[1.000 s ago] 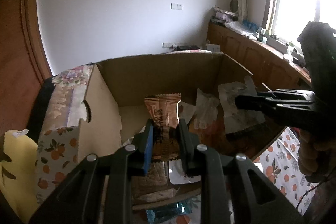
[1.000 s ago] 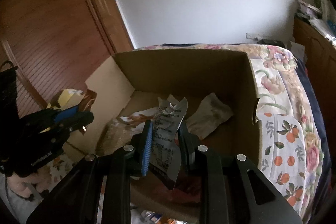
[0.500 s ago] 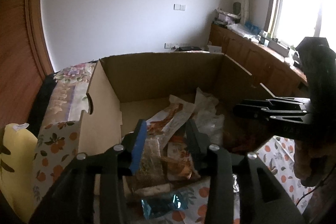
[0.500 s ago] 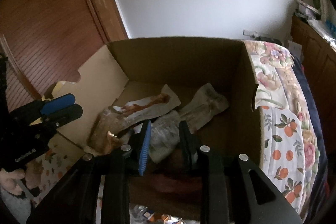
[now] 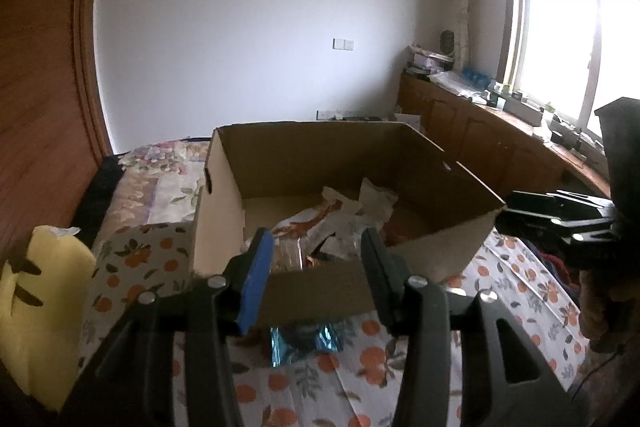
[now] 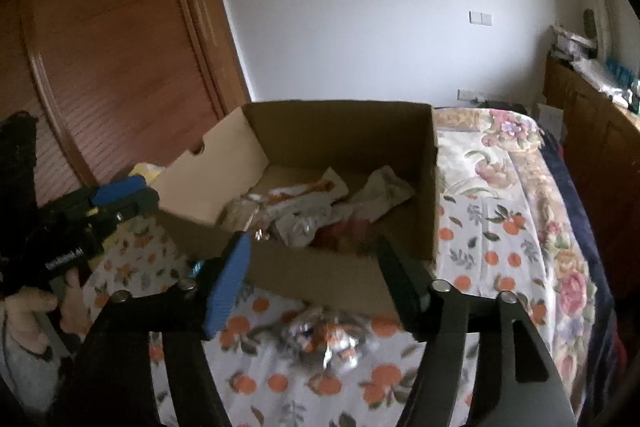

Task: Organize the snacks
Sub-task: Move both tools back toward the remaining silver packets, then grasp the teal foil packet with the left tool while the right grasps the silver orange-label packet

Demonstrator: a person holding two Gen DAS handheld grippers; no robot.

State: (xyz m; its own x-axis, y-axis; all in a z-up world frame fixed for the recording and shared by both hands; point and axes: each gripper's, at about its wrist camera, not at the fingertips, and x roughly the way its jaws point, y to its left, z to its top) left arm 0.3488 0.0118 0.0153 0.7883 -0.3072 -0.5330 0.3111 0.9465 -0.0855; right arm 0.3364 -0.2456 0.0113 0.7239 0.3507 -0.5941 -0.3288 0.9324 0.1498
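On the bed, inside the box: snack packets lie heaped loosely on the floor of the cardboard box, crumpled wrappers overlapping; the box seems meant as their collecting place
Box: open-topped, resting on the orange-print bedspread; a hand-hole on its side wall; the low front wall makes dropping in from the near side easy
Strays: a blue foil packet lies on the bedspread just outside the front wall; a silvery packet likewise, in the right wrist view; probably next to be picked, judging by the task
Left claw: jaws opening, nothing between them; hangs before the front wall, above the blue packet
Right claw: jaws opening wide, empty; above the silvery packet
Surroundings: yellow cushion at the bed's left edge; wooden door, white wall, window cabinet beyond
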